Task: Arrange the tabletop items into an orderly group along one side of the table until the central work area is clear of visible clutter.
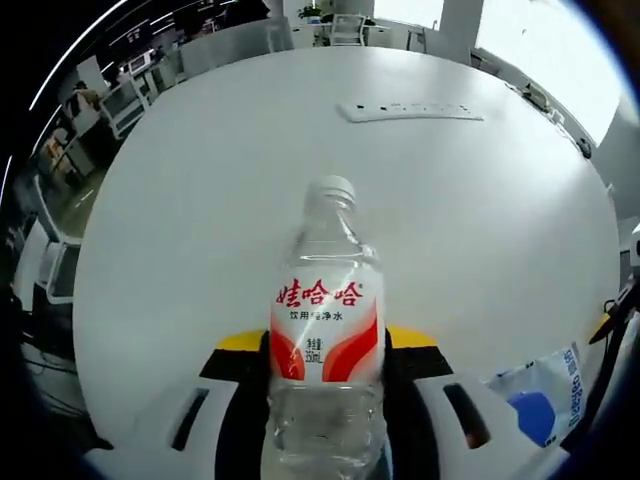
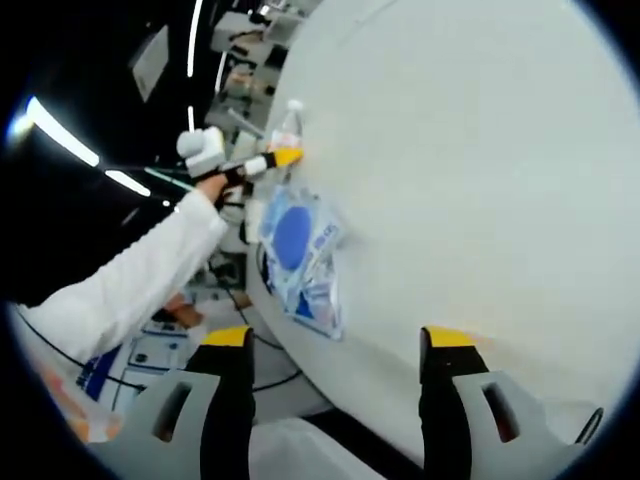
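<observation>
Left gripper view: left tool (image 1: 325, 400), white jaws with yellow-and-black tips, clamped on either side of a clear water bottle (image 1: 326, 340). Bottle upright on the white bench (image 1: 200, 220), near its near edge; clear cap on; red-and-white label printed with red Chinese characters, and smaller dark characters beneath, too small to make out.

Blue-and-white plastic packet (image 1: 548, 395): lies flat at the near edge of the bench, to the bottle's right, apart from it. Blue lettering along one side, unreadable.

White power strip (image 1: 410, 111): lies flat toward the far edge of the bench, well apart from the bottle.

Right gripper view: right tool (image 2: 340, 345), jaws spread wide with nothing between them, poised over the bench edge. The same packet (image 2: 305, 250) lies just inside that edge, showing a blue round patch. Beyond it stands the bottle (image 2: 288, 130), gripped by the left tool (image 2: 272, 158); a white sleeve (image 2: 130, 280) leads up to it.

Surface: bench top plain white, rounded outline.

Room: open office with desks, chairs and partitions beyond the bench; bright window at the far right; strip lights on a dark ceiling.
</observation>
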{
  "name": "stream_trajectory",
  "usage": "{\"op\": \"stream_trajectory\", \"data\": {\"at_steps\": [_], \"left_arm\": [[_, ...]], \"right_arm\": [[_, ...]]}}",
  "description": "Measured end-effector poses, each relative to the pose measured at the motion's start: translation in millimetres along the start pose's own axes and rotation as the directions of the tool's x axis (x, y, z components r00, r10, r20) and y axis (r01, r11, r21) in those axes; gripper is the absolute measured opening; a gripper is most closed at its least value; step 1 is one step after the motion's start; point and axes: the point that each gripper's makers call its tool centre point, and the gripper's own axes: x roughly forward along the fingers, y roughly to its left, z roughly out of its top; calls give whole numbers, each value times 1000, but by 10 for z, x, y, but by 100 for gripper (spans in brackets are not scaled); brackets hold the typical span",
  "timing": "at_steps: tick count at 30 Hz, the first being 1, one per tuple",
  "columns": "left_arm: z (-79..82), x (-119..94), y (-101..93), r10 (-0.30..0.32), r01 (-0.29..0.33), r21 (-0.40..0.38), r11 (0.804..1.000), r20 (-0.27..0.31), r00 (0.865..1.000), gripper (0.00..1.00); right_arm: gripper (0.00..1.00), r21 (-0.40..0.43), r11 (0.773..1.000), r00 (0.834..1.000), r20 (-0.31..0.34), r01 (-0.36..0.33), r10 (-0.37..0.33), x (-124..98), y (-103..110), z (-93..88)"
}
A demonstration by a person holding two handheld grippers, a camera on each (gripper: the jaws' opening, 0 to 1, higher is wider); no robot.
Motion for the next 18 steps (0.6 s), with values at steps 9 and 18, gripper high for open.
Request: {"op": "stream_trajectory", "data": {"at_steps": [9, 18], "left_arm": [[131, -118, -37, 34, -38, 80, 996, 59, 998, 39], [476, -400, 5, 28, -29, 4, 1000, 192, 981, 36]], "right_arm": [[65, 20, 1000, 999, 47, 4, -5, -120, -64, 70], [64, 42, 999, 996, 90, -21, 18, -141, -38, 126]]}}
